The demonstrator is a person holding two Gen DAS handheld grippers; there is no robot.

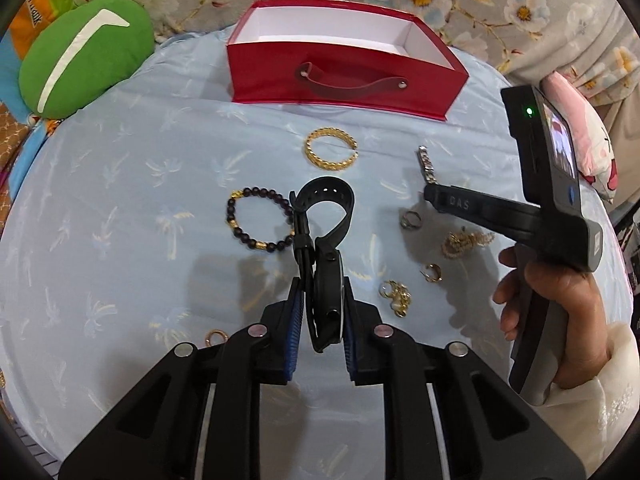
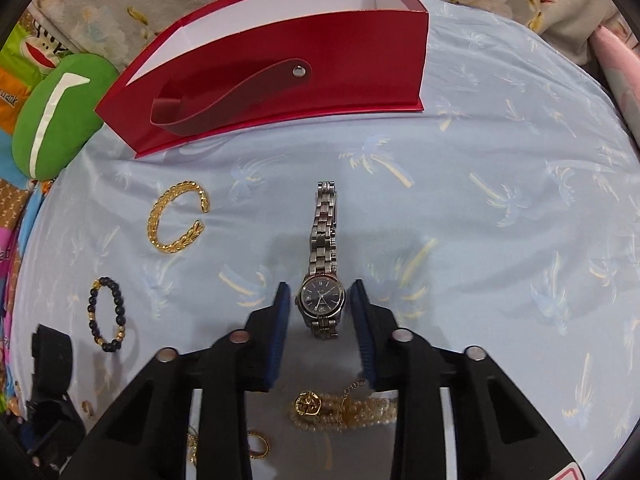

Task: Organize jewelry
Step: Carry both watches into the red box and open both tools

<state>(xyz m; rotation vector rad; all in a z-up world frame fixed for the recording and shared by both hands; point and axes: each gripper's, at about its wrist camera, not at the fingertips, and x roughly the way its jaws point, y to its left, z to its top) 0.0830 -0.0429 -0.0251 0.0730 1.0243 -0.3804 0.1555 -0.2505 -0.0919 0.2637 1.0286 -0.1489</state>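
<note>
Looking through the left wrist view: left gripper (image 1: 320, 316) is closed on a black watch (image 1: 326, 280), pads pressing the case edge-on, strap looping up ahead of the fingers, so the watch appears held clear of the cloth.
Target, left view: red box (image 1: 340, 76) stands open at the far side of the blue cloth (image 1: 120, 200), its white inside showing; I judge the watch is meant to go there.
Loose pieces, left view: gold cuff (image 1: 331, 147) near the box, beaded bracelet (image 1: 260, 218) just left of the strap, small rings and gold chains to the right, well apart from each other.
Other tool, left view: right gripper (image 1: 432, 194) reaches in from the right, its tip beside a steel band; whether it is open cannot be told here.
Right wrist view, tongs: right gripper (image 2: 320, 308) is partly open, holding nothing, a pad on each side of the steel watch (image 2: 322, 300) without touching it.
Why so placed: the steel watch lies flat, dial up, band running straight toward the red box (image 2: 280, 76), so the narrow case offers the pads two firm sides.
Near edge, right view: a pearl and gold bracelet (image 2: 340, 410) lies under the fingers.
</note>
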